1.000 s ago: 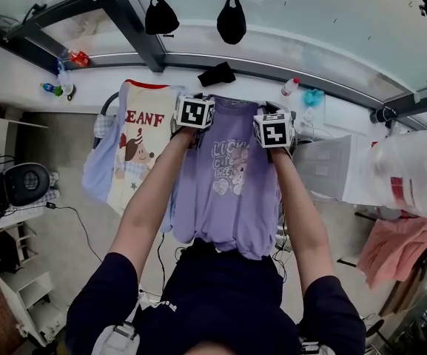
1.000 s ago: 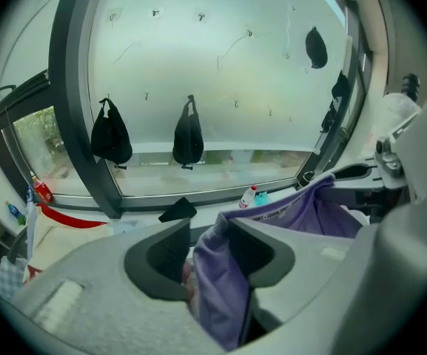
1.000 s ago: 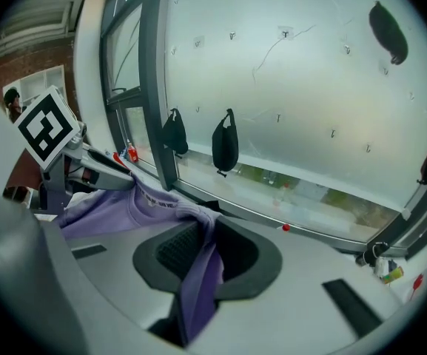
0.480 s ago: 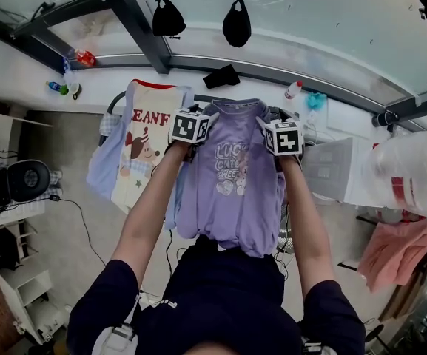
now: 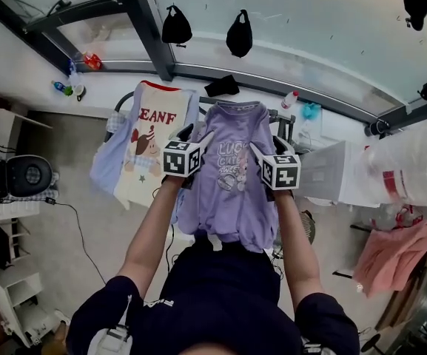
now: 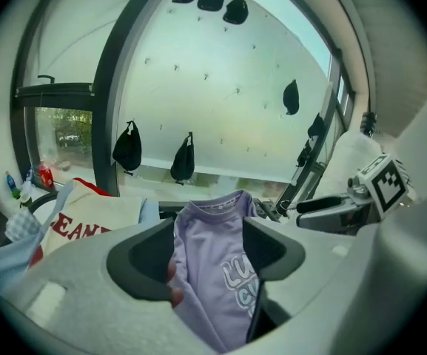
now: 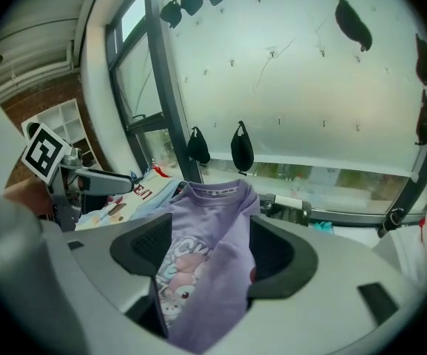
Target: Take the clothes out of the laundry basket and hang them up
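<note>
A wide frosted window (image 5: 309, 21) fills the far side, with black bags (image 5: 177, 26) hanging on it. Below it stands the rack (image 5: 283, 124), draped with clothes. The purple shirt (image 5: 232, 198) hangs on the rack front and centre, collar at the top and hem falling toward the person. Just to its left hangs a cream shirt (image 5: 150, 146) with red lettering, and a blue cloth (image 5: 109, 165) lies against that shirt's far side. The left gripper (image 5: 196, 133) is raised before the purple shirt's left edge, and the right gripper (image 5: 267, 145) before its right edge, both pointing at the rack. Both pairs of fingers have just been opening. The left fingers (image 6: 146, 261) stand wide apart, the purple cloth showing in the gap with neither pad pressing on it. The right fingers (image 7: 143, 246) are spread the same way, the shirt's print visible between them, unclamped.
</note>
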Demonstrator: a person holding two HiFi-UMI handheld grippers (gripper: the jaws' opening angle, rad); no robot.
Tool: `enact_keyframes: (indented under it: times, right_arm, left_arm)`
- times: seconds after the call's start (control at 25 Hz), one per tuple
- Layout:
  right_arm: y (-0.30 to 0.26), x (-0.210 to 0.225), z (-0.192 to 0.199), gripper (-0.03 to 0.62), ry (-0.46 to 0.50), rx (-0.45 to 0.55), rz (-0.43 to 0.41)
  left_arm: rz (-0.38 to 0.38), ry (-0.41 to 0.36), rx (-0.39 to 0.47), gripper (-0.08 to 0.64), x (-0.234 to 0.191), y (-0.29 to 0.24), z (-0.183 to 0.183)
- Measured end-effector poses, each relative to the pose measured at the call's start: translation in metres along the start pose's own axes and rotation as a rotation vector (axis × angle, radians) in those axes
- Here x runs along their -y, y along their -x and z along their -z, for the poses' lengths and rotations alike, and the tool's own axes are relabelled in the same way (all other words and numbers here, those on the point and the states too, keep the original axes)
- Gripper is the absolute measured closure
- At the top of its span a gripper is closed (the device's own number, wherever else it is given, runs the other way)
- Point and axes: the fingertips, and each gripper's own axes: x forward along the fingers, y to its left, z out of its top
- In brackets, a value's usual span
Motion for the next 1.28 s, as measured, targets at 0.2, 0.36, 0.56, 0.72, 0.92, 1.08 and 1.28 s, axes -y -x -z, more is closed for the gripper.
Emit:
enact_keyframes:
  times: [0.2,0.36,0.56,0.72,0.92,1.08,1.28]
  right_arm:
    - [0.040,-0.036,0.026,0.264,-0.039,0.014,-0.012]
    - [0.074,-0.059,0.055,0.264,-0.072,0.023,-0.004]
    - [0.115,-0.095,0.086,0.258,-0.070,0.043,-0.015]
    - [0.147,-0.118,0.109,0.245,-0.078,0.067,0.006]
    - [0.184,-0.137,0.125,0.236,-0.099,0.118,-0.011]
    - [0.217,-0.146,0.137,0.236,-0.108,0.154,-0.060]
    - [0.257,-0.152,0.162,0.239,-0.020,0.170,-0.086]
  left_arm:
    - [0.015,-0.024,0.030,0.267,0.024,0.059,0.020]
    - [0.049,-0.013,0.030,0.267,0.040,0.104,0.053]
    - [0.094,0.016,0.043,0.275,0.060,0.154,0.092]
    - [0.106,0.069,0.126,0.339,0.067,0.199,0.102]
    - [0.134,0.132,0.153,0.345,0.083,0.237,0.118]
    - [0.110,0.111,0.179,0.345,0.105,0.263,0.135]
    - [0.067,0.090,0.214,0.342,0.143,0.295,0.158]
